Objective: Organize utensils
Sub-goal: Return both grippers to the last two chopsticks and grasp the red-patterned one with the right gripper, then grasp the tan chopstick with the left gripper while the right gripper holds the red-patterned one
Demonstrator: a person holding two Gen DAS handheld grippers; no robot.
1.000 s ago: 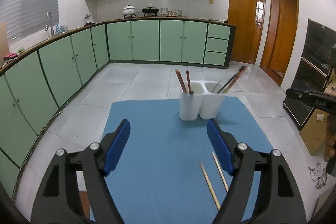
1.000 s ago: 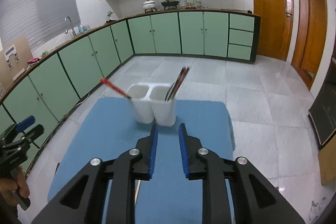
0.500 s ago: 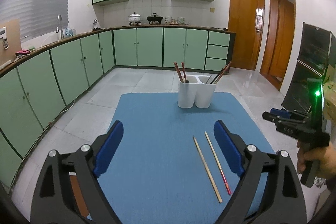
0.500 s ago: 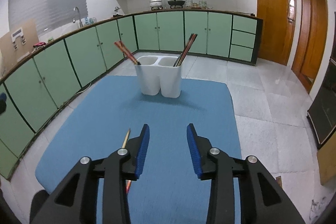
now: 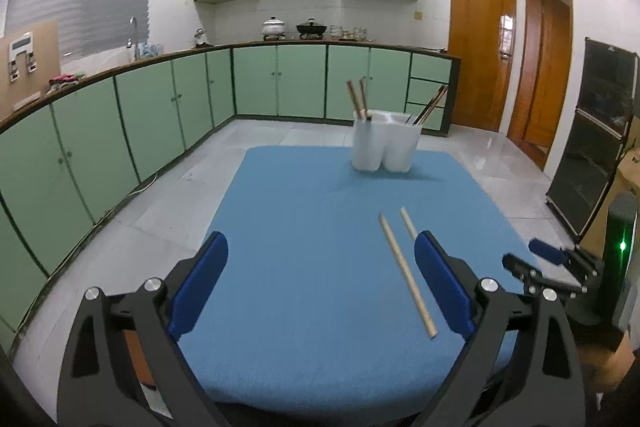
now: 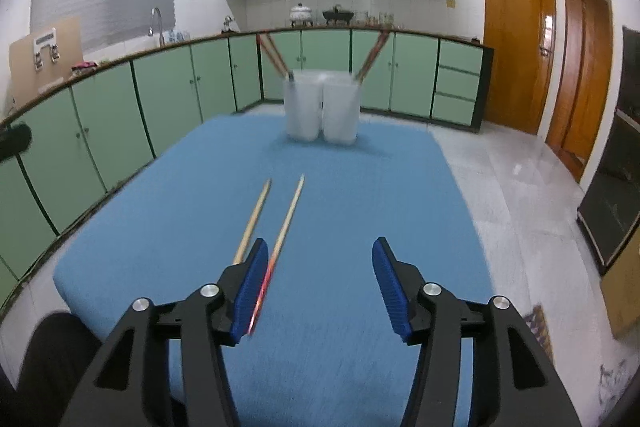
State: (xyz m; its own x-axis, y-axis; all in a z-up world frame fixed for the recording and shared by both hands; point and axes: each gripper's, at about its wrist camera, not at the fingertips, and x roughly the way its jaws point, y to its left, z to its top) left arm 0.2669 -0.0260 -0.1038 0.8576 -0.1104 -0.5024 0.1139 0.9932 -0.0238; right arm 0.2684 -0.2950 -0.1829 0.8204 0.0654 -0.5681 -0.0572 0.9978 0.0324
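A white two-compartment holder stands at the far end of the blue mat. Dark red-brown chopsticks lean out of both compartments. Two pale wooden chopsticks lie loose on the mat, side by side. My left gripper is open and empty above the near part of the mat. My right gripper is open and empty, its left finger over the near ends of the loose chopsticks. It also shows at the right in the left wrist view.
Green kitchen cabinets run along the left and back. The tiled floor surrounds the table. Wooden doors and a dark cabinet stand at the right.
Both grippers have drawn back from the holder toward the near edge of the mat. My right gripper has opened from nearly shut to wide. The loose chopsticks lie where they were.
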